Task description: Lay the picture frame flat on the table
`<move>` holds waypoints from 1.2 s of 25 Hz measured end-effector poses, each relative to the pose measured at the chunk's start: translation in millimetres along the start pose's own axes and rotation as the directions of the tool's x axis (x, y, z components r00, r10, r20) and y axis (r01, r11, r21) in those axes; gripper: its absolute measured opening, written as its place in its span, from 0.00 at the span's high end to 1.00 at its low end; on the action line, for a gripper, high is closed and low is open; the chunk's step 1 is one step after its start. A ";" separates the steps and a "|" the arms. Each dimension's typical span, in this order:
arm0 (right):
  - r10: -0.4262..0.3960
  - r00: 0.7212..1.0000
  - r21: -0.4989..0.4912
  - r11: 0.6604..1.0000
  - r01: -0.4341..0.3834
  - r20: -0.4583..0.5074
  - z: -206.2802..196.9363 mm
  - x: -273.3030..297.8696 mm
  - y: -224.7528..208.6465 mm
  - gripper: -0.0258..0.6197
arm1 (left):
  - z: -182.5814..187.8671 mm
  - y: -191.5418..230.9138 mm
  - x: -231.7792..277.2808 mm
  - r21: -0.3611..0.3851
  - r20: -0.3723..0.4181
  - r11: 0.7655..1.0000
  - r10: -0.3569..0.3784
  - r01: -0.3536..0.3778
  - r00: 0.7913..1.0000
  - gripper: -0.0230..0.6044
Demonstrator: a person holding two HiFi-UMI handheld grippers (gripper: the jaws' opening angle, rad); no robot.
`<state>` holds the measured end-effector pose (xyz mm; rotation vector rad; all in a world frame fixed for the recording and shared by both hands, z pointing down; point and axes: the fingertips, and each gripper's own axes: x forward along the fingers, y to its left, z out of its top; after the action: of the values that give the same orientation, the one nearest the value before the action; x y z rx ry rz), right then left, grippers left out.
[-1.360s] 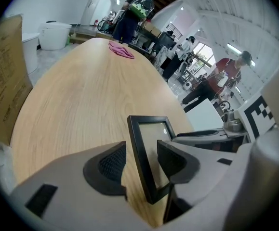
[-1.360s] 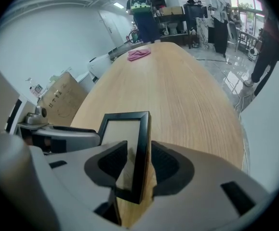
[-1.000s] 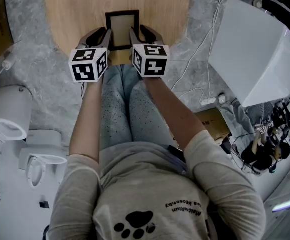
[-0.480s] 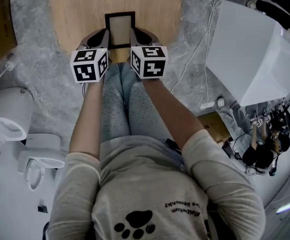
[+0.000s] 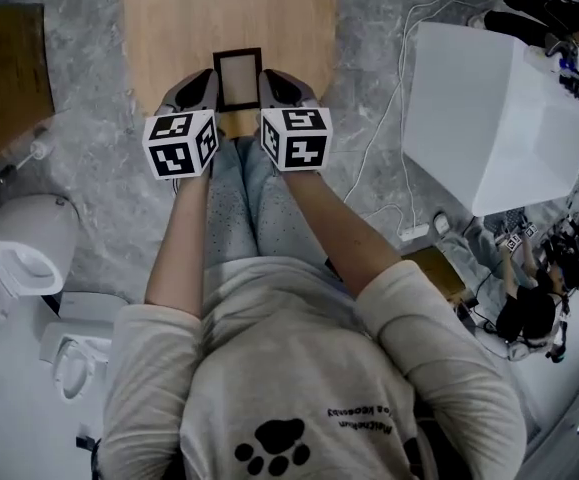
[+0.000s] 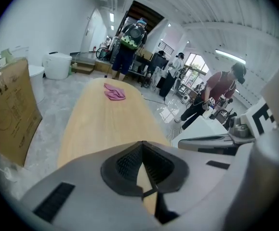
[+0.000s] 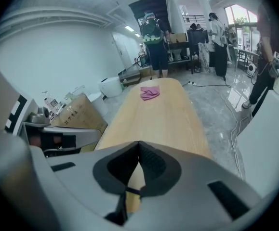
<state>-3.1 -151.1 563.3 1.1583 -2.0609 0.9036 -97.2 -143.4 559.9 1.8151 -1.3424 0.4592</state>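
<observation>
Frame: a small dark-edged frame point(image 5: 237, 80) with a pale middle, on the wooden surface point(image 5: 229, 13) close to the end nearest the person. Its whole face shows to the head view and it appears to lie flat.
Left gripper: the left gripper point(image 5: 207, 83) hangs just left of the frame, tilted forward and down. In its own view the fingers point(image 6: 129, 163) are pressed together at the tips, with only bare wood showing in the slit behind them.
Right gripper: the right gripper point(image 5: 269, 80) hangs just right of the frame, at the same tilt. Its fingers point(image 7: 151, 165) are also closed tip to tip on nothing.
Frame and grippers: the frame lies between the two grippers. The head view does not show whether either one touches it, and neither gripper view shows the frame.
Marker cubes: one on each gripper, side by side above the person's knees point(image 5: 244, 208).
Cloth: a crumpled pink cloth point(image 6: 114, 92) lies at the far end of the surface, well apart from the frame.
Cardboard: a brown box point(image 5: 9, 68) stands on the floor to the left of the surface.
White box: a large white box point(image 5: 489, 118) is on the right, with white cables point(image 5: 394, 98) running across the grey floor between it and the surface.
Background: several people point(image 6: 129, 42) stand beyond the far end.
</observation>
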 end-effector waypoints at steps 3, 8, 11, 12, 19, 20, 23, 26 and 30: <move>0.003 0.999 -0.001 1.000 -0.003 0.038 15.2 -28.1 8.3 0.95 | 20.8 -14.6 -24.3 0.026 0.047 1.000 0.005 -0.006 0.999 0.95; 0.018 0.992 -0.014 1.000 -0.016 0.126 48.6 -67.5 24.9 0.95 | 57.3 -33.3 -58.7 0.057 0.133 0.998 0.002 -0.009 0.991 0.95; 0.031 0.985 -0.020 0.999 -0.028 0.169 63.6 -92.5 34.1 0.95 | 71.1 -46.4 -82.0 0.080 0.171 0.997 -0.002 -0.012 0.985 0.95; 0.036 0.983 -0.026 0.999 -0.032 0.183 68.3 -101.2 36.9 0.95 | 75.2 -51.1 -89.9 0.091 0.182 0.996 -0.003 -0.013 0.983 0.95; 0.056 0.956 -0.058 0.997 -0.041 0.288 100.0 -159.3 47.7 0.95 | 107.4 -81.8 -142.0 0.146 0.284 0.989 -0.010 -0.033 0.959 0.95; 0.059 0.950 -0.061 0.997 -0.042 0.305 104.2 -167.4 49.0 0.95 | 112.4 -87.8 -149.1 0.157 0.302 0.987 -0.016 -0.033 0.953 0.95; 0.071 0.932 -0.077 0.996 -0.047 0.357 117.6 -191.8 52.7 0.95 | 126.6 -107.4 -168.4 0.192 0.350 0.981 -0.035 -0.035 0.936 0.95; 0.083 0.909 -0.104 0.994 -0.044 0.408 130.3 -215.4 57.9 0.95 | 136.8 -123.6 -185.8 0.218 0.389 0.975 -0.050 -0.039 0.920 0.95; 0.097 0.877 -0.157 0.987 -0.025 0.470 144.6 -240.7 66.7 0.95 | 148.3 -139.3 -209.4 0.253 0.443 0.966 -0.066 -0.054 0.894 0.95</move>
<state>18.9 -125.8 276.7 1.3399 -2.5208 0.5088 -72.0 -115.3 270.4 2.2382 -1.6453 0.2209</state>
